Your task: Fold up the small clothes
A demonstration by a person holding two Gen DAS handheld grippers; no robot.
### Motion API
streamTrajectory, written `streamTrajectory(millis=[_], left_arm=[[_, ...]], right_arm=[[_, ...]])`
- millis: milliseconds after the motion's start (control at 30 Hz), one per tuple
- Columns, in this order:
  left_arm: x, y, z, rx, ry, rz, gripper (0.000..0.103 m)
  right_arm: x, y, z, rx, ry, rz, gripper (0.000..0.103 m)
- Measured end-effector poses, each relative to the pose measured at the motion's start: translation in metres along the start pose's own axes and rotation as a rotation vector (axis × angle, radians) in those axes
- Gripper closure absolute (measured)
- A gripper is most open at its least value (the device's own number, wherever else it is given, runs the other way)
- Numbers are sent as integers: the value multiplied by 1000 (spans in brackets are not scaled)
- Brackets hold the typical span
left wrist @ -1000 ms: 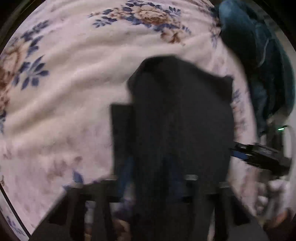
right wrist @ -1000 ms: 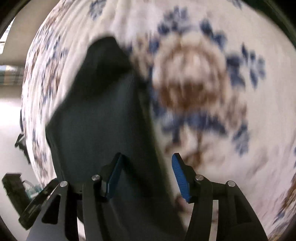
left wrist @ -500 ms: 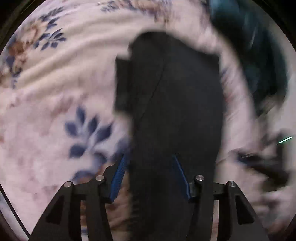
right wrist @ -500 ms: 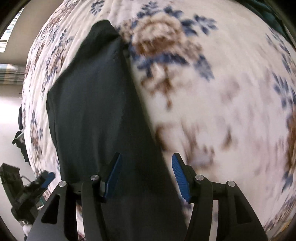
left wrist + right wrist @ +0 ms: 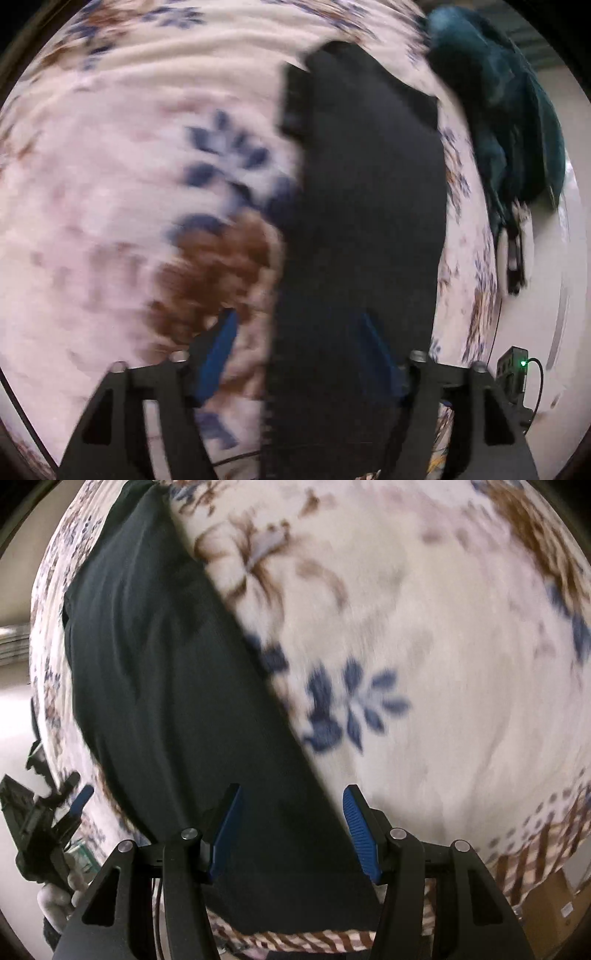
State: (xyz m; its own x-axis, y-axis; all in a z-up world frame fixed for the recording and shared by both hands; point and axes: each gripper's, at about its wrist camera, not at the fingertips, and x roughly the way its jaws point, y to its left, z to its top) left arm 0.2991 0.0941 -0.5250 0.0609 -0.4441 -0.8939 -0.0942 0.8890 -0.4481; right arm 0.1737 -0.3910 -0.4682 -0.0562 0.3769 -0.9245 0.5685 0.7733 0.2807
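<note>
Since a moment ago both my grippers have let go and drawn back. My left gripper [image 5: 295,343] and right gripper [image 5: 291,823] stand spread, gripping nothing, each over a near corner of the one dark garment [image 5: 173,686], equally near. Its long axis runs away from me across the floral blanket [image 5: 424,627]; one teal heap [image 5: 517,122] lies beyond.

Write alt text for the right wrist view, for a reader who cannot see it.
A dark garment lies flat on a floral blanket, running from the top left down between the open blue-padded fingers of the right gripper. The left gripper shows at the lower left edge; the picture is somewhat blurred.
</note>
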Motion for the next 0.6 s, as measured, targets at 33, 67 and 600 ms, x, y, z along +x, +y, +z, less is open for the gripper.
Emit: streamTrajectory(millis=[33, 67, 600], left_arm=[[13, -4, -1, 29, 5, 28, 31], [25, -5, -5, 46, 17, 84, 31], [22, -9, -146, -65, 169, 167, 31]], right_arm=[[4, -3, -8, -2, 15, 6, 46], [7, -5, -14, -8, 28, 5, 46], [14, -55, -111, -77, 173, -24, 44]])
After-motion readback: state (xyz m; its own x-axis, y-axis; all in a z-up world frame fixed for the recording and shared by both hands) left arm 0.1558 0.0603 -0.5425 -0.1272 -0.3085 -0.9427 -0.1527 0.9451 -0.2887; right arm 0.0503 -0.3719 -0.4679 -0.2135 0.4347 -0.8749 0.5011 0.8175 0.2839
